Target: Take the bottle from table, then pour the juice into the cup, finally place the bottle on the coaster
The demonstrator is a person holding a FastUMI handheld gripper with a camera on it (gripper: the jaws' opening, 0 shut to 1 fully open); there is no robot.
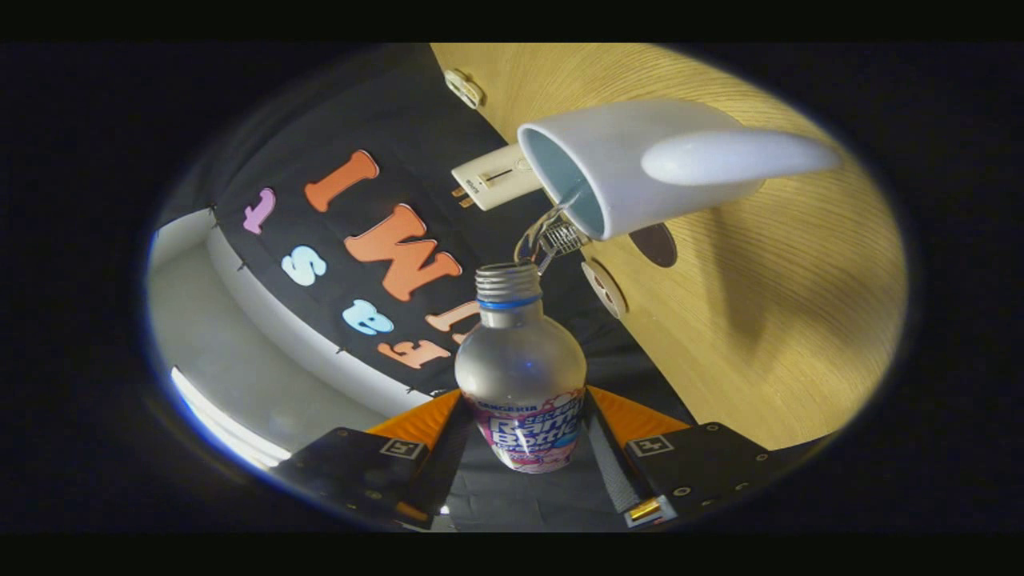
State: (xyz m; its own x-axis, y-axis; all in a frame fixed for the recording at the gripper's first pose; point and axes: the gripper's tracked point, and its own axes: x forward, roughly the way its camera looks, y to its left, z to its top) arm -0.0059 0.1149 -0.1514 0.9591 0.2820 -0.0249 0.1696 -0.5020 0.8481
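Gripping bottle (521, 376) at labelled lower body, tongs (522, 448) closed on it, one finger each side. Bottle long axis runs straight ahead from tongs, open threaded neck far end, pointing at cup (632, 164). Clear stream bridges bottle mouth and cup rim; pour appears under way. Whole view rolled, so table (768, 320) stands on right. Coaster likely dark disc (654, 244) just beyond cup, right of bottle neck; identity uncertain.
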